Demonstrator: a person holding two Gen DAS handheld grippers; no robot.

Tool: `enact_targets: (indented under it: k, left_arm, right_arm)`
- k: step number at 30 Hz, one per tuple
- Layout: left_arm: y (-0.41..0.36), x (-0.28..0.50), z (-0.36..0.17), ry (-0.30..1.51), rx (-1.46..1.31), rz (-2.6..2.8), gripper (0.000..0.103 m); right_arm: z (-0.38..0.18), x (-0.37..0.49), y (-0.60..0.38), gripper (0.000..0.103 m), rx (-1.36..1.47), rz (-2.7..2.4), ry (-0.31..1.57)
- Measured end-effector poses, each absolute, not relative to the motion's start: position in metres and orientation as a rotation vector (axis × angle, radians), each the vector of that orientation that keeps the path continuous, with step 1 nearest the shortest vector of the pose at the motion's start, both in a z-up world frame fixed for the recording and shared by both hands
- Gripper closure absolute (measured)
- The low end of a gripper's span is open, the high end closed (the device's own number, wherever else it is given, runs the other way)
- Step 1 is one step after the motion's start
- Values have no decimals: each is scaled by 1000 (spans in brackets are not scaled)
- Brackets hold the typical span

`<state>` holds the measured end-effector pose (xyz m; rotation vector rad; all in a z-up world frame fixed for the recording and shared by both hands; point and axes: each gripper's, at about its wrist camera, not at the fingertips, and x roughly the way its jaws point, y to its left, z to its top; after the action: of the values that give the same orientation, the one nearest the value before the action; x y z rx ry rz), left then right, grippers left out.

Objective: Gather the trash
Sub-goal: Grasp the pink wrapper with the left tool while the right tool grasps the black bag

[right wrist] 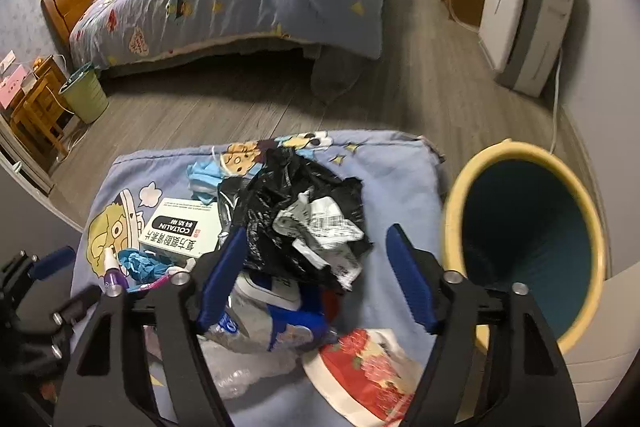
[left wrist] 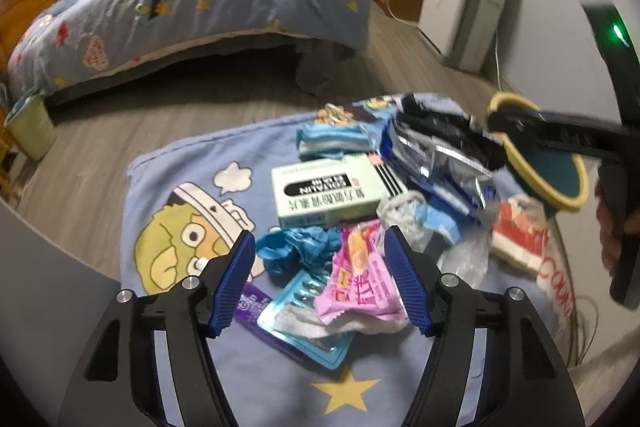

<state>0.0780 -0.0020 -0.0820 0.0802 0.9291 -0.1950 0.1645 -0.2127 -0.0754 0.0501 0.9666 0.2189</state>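
Bedroom floor of grey planks runs behind a blue cartoon-print cushion (right wrist: 400, 171) that carries the trash heap. Toward its left edge lie a white medicine box (left wrist: 328, 191), crumpled blue paper (left wrist: 296, 247) and a pink wrapper (left wrist: 360, 279). The left gripper (left wrist: 320, 247) hovers with its tongs apart around the pink wrapper. Mid-cushion sits a black bag (right wrist: 304, 211); the right gripper (right wrist: 316, 247) hangs over it, tongs apart. Off the right edge stands a yellow-rimmed bin (right wrist: 524, 247).
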Motion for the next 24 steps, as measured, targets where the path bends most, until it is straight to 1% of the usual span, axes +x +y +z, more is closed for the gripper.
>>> enact_targets:
  k: [2,3,4,5,6,8,9,12,14,16,17,19,24]
  left_arm:
    - [-6,79,-90,946,83,-203,40]
    - [-7,79,-94,959,80,-209,41]
    - [-9,79,-98,970,76,-220,43]
    - [-12,79,-102,982,78,-230,45]
    - [-15,79,-105,990,77,-247,46]
    - [-22,78,-111,1004,78,-288,49]
    - [-26,78,-114,1013,83,-306,50]
    - [-32,79,-126,1054,109,-315,61]
    - [-36,81,-135,1087,153,-287,75]
    - [-35,82,-138,1102,156,-283,85]
    - [-35,81,-138,1099,155,-283,89]
    - [-35,79,-133,1073,159,-280,92]
    - [-29,73,-113,1007,142,-286,93]
  right_arm:
    - [-82,170,-210,38,62,227,988]
    - [-86,172,-209,38,69,237,996]
    - [-90,175,-207,40,72,250,1005]
    - [-92,176,-206,45,65,247,1009]
    - [-96,179,-204,49,56,245,1021]
    - [-103,182,-205,77,60,251,1051]
    - [-106,183,-206,80,74,262,1063]
    - [-102,181,-207,83,73,268,1046]
    - [-98,180,-208,87,60,267,1029]
    - [-94,178,-210,87,53,274,1018]
    - [-92,177,-210,88,50,279,1014]
    - [-88,176,-211,90,52,291,1009]
    - [-69,170,-210,90,32,309,962]
